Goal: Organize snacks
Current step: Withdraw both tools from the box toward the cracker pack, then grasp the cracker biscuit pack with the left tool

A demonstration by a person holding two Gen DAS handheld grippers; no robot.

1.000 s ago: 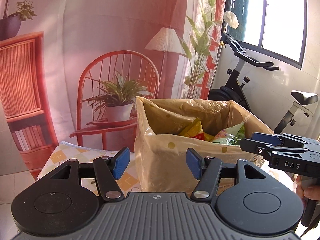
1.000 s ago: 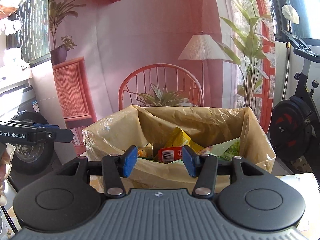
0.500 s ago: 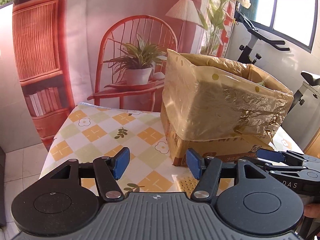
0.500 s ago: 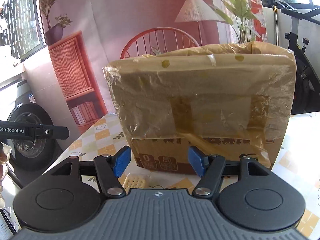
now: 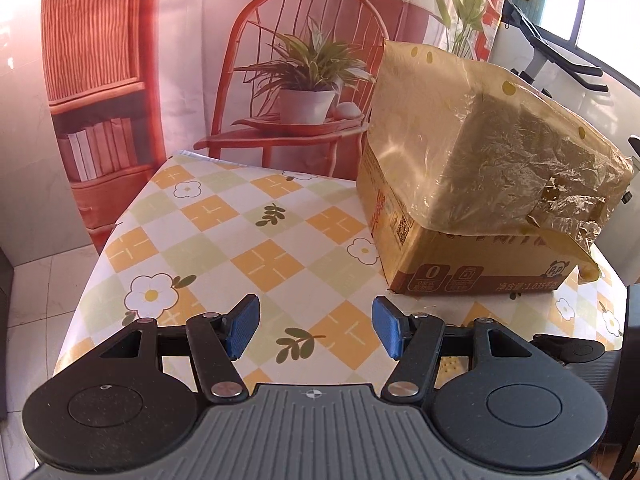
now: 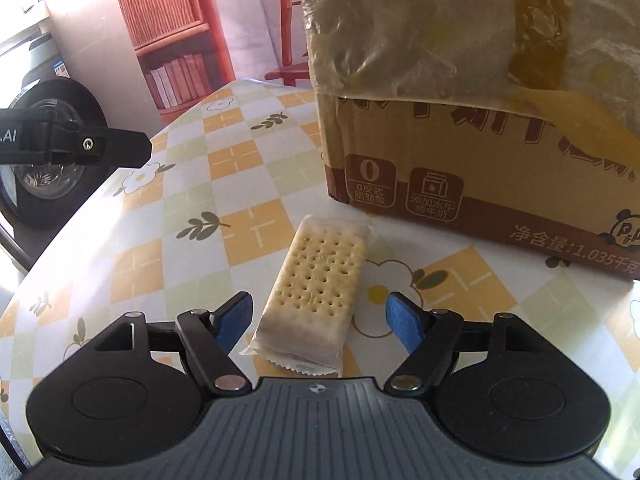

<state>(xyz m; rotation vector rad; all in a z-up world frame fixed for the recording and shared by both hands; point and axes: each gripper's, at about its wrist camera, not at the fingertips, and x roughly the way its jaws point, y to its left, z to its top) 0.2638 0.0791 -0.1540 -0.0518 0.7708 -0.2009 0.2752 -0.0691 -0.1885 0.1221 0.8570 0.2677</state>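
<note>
A clear-wrapped pack of pale crackers point(image 6: 322, 268) lies on the checked tablecloth point(image 6: 240, 160), just in front of the cardboard snack box point(image 6: 460, 168). The box is lined with a yellowish plastic bag point(image 5: 500, 152), and its contents are hidden from here. My right gripper point(image 6: 319, 312) hangs low over the near end of the pack. Its jaws are opening, one blue pad on each side of the pack, neither touching it. My left gripper point(image 5: 314, 330) is open over bare cloth left of the box, with nothing between its pads. Its black finger point(image 6: 80, 146) shows at the left edge of the right wrist view.
The table point(image 5: 132, 240) drops off at its left edge to a tiled floor. Behind it hangs a printed backdrop with a red chair point(image 5: 304, 80) and a bookshelf. An exercise bike point(image 5: 560, 56) stands at the back right. A dark wheel point(image 6: 44, 168) sits left of the table.
Both grippers came down from above the box's open top to table height in front of it. The right jaws spread wider, and the cracker pack now lies between them.
</note>
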